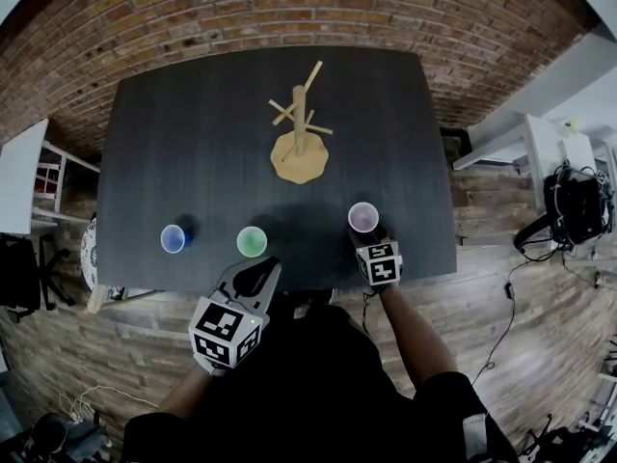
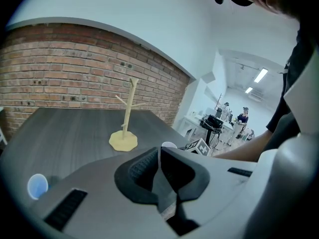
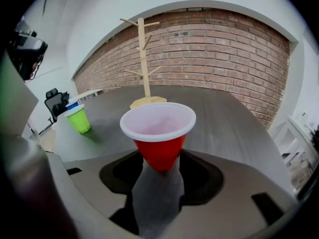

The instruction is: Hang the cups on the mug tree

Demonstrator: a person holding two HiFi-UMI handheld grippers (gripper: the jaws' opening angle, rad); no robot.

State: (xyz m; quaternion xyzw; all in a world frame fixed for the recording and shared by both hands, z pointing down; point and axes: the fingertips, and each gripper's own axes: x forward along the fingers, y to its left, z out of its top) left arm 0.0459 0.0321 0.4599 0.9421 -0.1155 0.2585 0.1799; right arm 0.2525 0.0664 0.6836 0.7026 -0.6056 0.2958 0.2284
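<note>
Two grippers: right gripper (image 3: 160,173) spread wide around red cup (image 3: 158,133), left gripper (image 2: 159,168) closed, empty; I'd squeeze gently, keeping cup upright.

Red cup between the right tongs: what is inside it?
Nothing shows inside the red cup: only its pale inner wall. In the right gripper view the near rim hides its bottom; the head view shows it empty.

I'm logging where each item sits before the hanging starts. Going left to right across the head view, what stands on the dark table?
blue cup → green cup → mug tree → red cup
</note>
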